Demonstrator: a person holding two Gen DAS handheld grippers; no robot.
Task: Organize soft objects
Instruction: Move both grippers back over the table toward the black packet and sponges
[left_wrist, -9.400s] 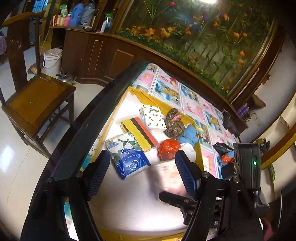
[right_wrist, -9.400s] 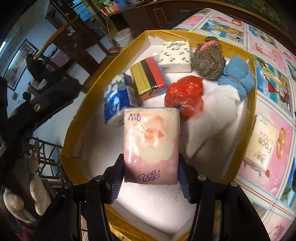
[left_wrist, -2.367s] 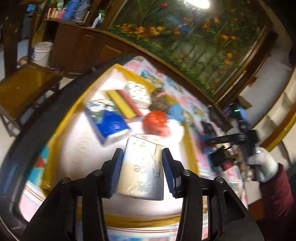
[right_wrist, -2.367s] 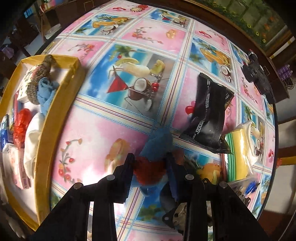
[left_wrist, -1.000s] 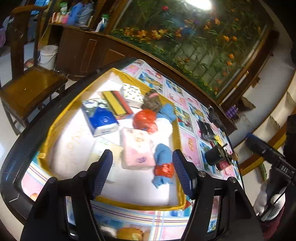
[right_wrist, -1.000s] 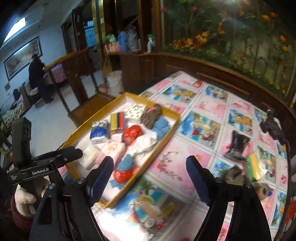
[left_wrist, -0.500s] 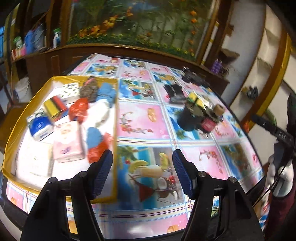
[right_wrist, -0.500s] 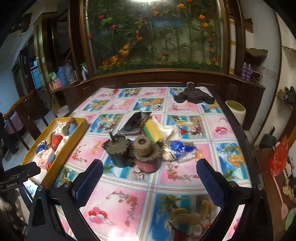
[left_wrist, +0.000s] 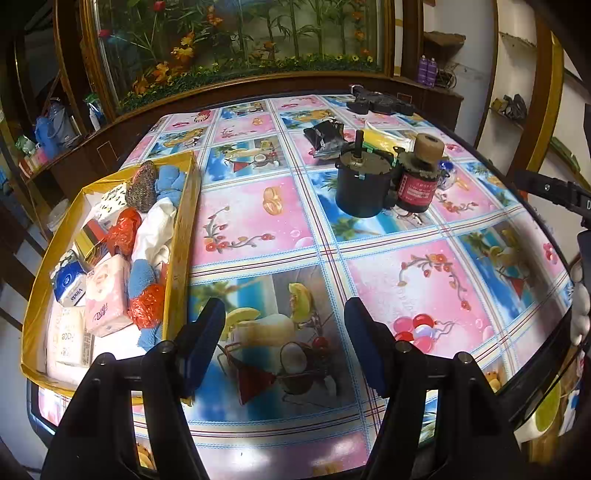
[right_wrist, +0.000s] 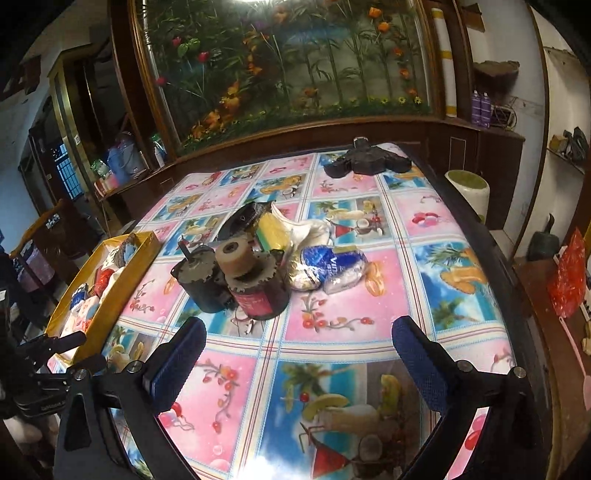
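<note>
Yellow box (left_wrist: 183, 236) sits at the worktop's (left_wrist: 424, 280) left edge, long side along it. Inside, far end to near end: brown knit piece (left_wrist: 140, 186) and blue cloth (left_wrist: 171, 179) side by side, patterned tissue pack (left_wrist: 110, 197) beside them, red plastic bag (left_wrist: 123, 230) touching white cloth (left_wrist: 155, 230), blue Vinda tissue pack (left_wrist: 68, 282), pink tissue pack (left_wrist: 105, 299), blue-and-red bundle (left_wrist: 147, 291) against the box's right wall, white Face tissue pack (left_wrist: 70, 336) in the near left corner.

Left gripper (left_wrist: 284, 343) hovers over the worktop's near edge, just right of the box; fingers (left_wrist: 201, 341) moderately apart, nothing between them.

Mid-worktop: black cylinder motor (left_wrist: 362, 188) touching a red-labelled geared part (left_wrist: 417, 181), both upright. Just behind them a black foil pouch (left_wrist: 325, 136) and a yellow-green sponge pack (right_wrist: 271, 230). On their right, touching, a crumpled white bag (right_wrist: 310, 230) and a blue Vinda tissue pack in clear wrap (right_wrist: 332, 267). A black object (right_wrist: 365, 160) lies at the far edge, right of centre.

Right gripper (right_wrist: 295, 363) is over the near edge; fingers (right_wrist: 419, 363) spread wide, empty, with the motor cluster and the soft packs well ahead of them. The other gripper shows at the left edge of the right wrist view, beside the box.
</note>
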